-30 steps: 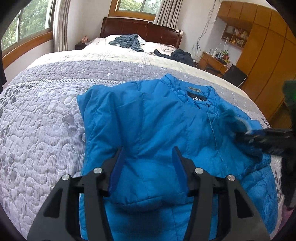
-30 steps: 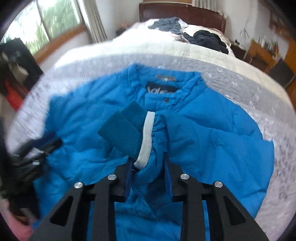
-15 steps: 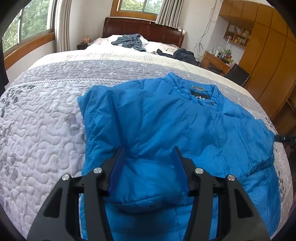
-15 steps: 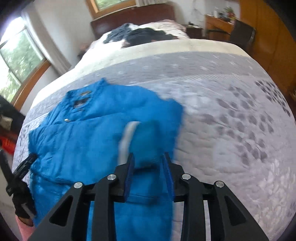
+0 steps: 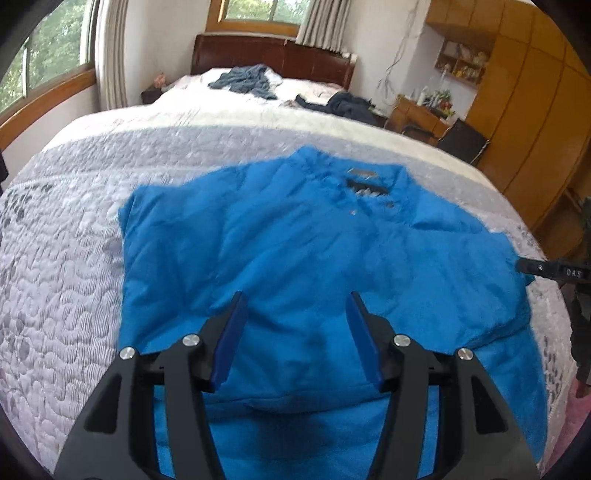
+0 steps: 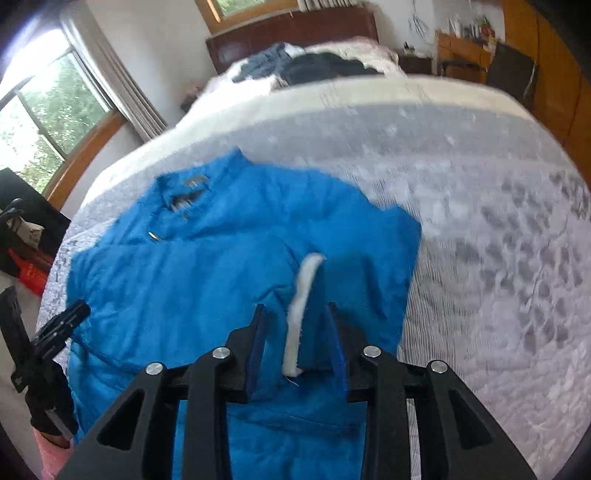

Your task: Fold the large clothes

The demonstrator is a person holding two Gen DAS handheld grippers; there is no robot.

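A bedroom with a wide bed [image 5: 66,266] under a grey and white quilted cover fills both views. Nearest in the left wrist view, the left gripper [image 5: 295,314] hangs over the lower middle of a blue padded jacket [image 5: 314,251], its blue-lined fingers spread wide with nothing between them. In the right wrist view the right gripper [image 6: 295,325] sits low over the jacket's right side, fingers part-way apart, and a sleeve cuff [image 6: 306,306] with a white band lies in the gap; the frame is blurred, so I cannot tell whether the fingers pinch it or merely stand beside it.

The jacket lies spread flat across the near end of the bed, collar [image 5: 364,181] pointing toward the headboard, its hem reaching the near edge. Its right shoulder ends just short of the bed's right edge.

Farther up the bed, near the pillows, lie a grey-blue garment [image 5: 245,79] and a dark garment [image 5: 343,105], apart from the jacket. Behind them stands the dark wooden headboard [image 5: 273,53], with a window [image 5: 255,11] above it. A wooden wardrobe [image 5: 535,122] lines the right wall, and a small cluttered desk [image 5: 424,112] stands beside it.
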